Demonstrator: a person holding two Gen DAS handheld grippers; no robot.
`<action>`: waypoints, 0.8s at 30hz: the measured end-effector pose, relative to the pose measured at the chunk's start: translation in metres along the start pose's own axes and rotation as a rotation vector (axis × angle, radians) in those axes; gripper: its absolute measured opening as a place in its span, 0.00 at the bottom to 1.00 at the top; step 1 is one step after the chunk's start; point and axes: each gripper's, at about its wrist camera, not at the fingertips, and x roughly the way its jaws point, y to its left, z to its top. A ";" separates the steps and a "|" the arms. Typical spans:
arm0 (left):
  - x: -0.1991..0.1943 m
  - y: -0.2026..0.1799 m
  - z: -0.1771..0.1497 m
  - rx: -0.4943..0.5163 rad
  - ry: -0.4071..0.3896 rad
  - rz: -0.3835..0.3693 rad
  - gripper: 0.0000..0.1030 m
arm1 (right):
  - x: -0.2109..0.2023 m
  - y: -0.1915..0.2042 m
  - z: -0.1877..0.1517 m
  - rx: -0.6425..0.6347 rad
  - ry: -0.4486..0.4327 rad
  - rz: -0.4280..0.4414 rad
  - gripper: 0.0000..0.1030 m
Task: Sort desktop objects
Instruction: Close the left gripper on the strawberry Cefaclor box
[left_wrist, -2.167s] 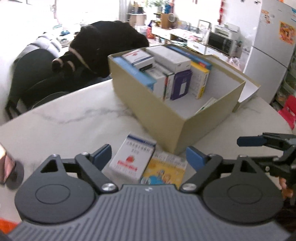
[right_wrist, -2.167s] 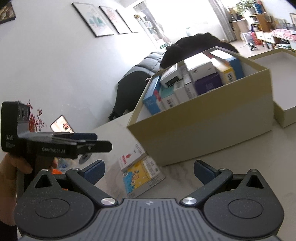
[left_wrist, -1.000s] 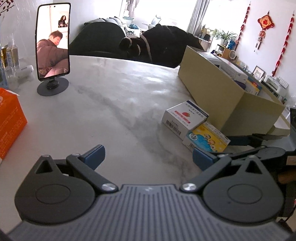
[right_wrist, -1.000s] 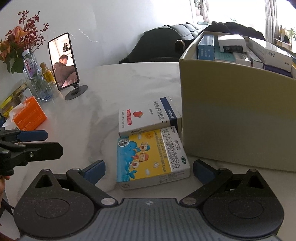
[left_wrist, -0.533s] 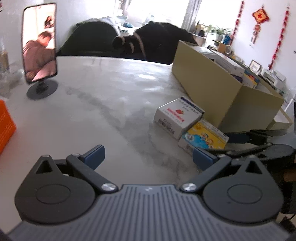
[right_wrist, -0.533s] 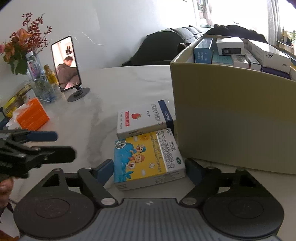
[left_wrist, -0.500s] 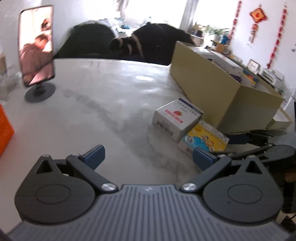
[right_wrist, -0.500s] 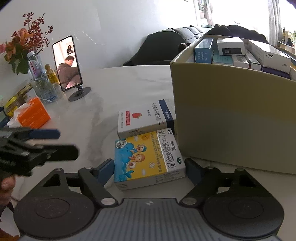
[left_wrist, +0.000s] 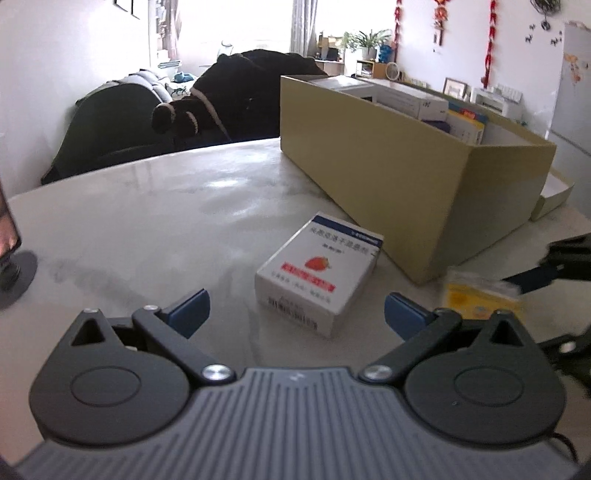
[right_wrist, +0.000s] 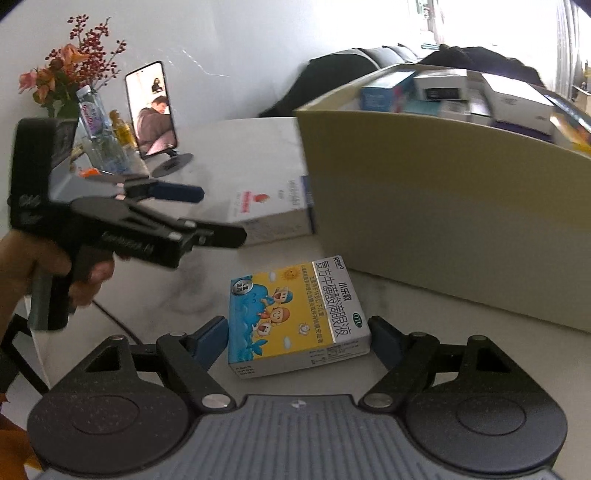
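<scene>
While both sets of tongs point down toward the worktop (left_wrist: 155, 221), each has one loose carton lined up in front of it. Nearest the right tongs (right_wrist: 297, 338), the yellow carton (right_wrist: 295, 314) lies flat between the two blue pads; the left pad sits against or just beside the carton's left edge, a narrow gap shows at the right pad, and contact cannot be confirmed, so the jaws are read as not yet clamped. The left tongs (left_wrist: 295, 308) stand wide apart and empty, with the white carton (left_wrist: 319, 277) lying flat just ahead of them and centred between the pads. In the right wrist view a hand (right_wrist: 44, 266) holds the left tongs by the grip, to the left of the white carton. Beyond both cartons stands the tan storage box (left_wrist: 406, 184), its near wall close behind them, already holding a row of upright cartons. Farther back on the worktop are a phone on a stand (right_wrist: 153, 110) and a vase of flowers (right_wrist: 70, 70). Judged from this layout, the step in hand is the pick-up of the last two loose cartons. The next move calls for the right tongs to close squarely on the yellow carton's long sides, and for the left tongs to advance until the white carton sits between the pads before closing.
</scene>
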 end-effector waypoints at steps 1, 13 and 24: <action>0.003 -0.001 0.003 0.012 0.000 -0.003 0.98 | -0.003 -0.004 -0.001 0.009 0.000 -0.010 0.81; 0.030 -0.024 0.021 0.166 0.061 -0.044 0.75 | -0.025 -0.039 -0.010 0.087 -0.002 -0.078 0.82; 0.030 -0.021 0.020 0.151 0.066 -0.042 0.61 | -0.029 -0.053 -0.015 0.132 -0.001 -0.075 0.82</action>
